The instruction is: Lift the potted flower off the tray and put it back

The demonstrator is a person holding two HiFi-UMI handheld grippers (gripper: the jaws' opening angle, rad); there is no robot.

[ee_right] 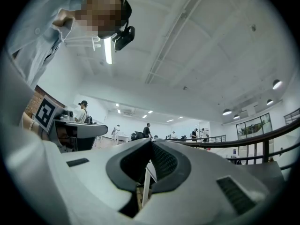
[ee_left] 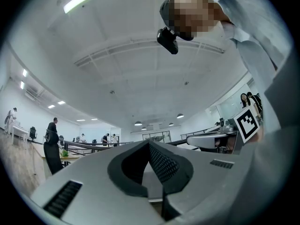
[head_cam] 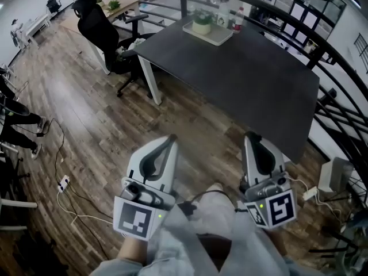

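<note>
**Nothing lifted yet: both tongs closed and empty, short of the table**

We judge the task not yet begun. Our left gripper [head_cam: 171,138] is pinched closed with nothing between its ribbed dark pads. Our right gripper [head_cam: 251,135] is closed and empty likewise. Both hang over the floor [head_cam: 86,114] on the near side of the table [head_cam: 241,85], well apart from it. The potted flower [head_cam: 202,22] sits on its tray [head_cam: 222,38] at the table's far end, untouched as far as we can see. All of the work is left: reach that far end, open, take the pot, raise it, set it back.

Left of the table, the floor is wood-look plank with a mild sheen, and a black office chair [head_cam: 98,27] stands on a star base. The table top is a dark, matte, flat rectangle on pale legs. The tray looks pale, shallow and rectangular with rounded corners. The pot is small, round and light, topped with green leaves. Two bottles [head_cam: 230,17] stand just beside it. Right of the table runs a dark metal railing [head_cam: 339,68].
</note>
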